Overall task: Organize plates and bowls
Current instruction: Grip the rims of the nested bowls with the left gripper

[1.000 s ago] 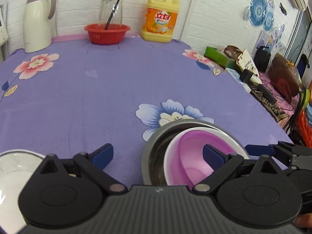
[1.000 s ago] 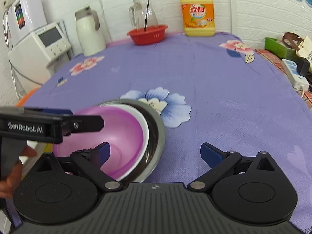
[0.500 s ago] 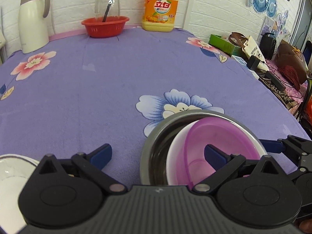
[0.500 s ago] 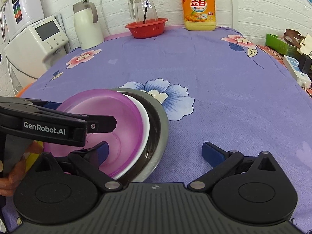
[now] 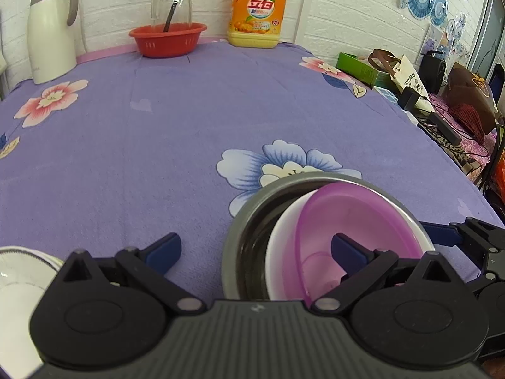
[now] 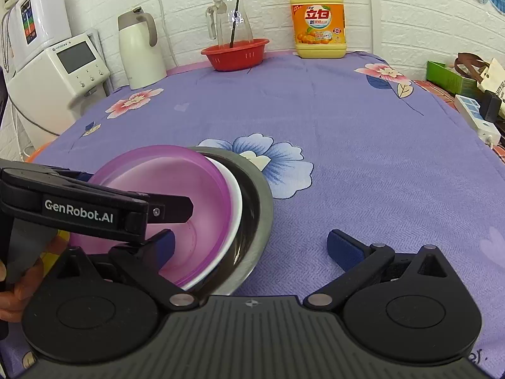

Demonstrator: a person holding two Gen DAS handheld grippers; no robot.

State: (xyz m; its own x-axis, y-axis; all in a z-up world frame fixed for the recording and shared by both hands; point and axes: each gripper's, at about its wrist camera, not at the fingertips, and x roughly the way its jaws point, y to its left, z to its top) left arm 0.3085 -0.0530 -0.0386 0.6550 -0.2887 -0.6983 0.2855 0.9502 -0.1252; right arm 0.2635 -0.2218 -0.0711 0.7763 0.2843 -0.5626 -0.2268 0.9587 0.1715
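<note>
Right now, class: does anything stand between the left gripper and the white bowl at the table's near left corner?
Nothing visible does. The left gripper is open over bare purple cloth, and the white bowl sits just beside its left finger. The nested bowl stack lies to the other side.

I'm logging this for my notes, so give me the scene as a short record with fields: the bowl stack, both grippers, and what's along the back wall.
stack: purple bowl inside white bowl inside steel bowl
left gripper: open, one finger over the purple bowl
right gripper: open, straddling the stack's rim
other dish: white plate, partly seen at left
back wall: kettle, red basket with glass jug, detergent bottle
</note>
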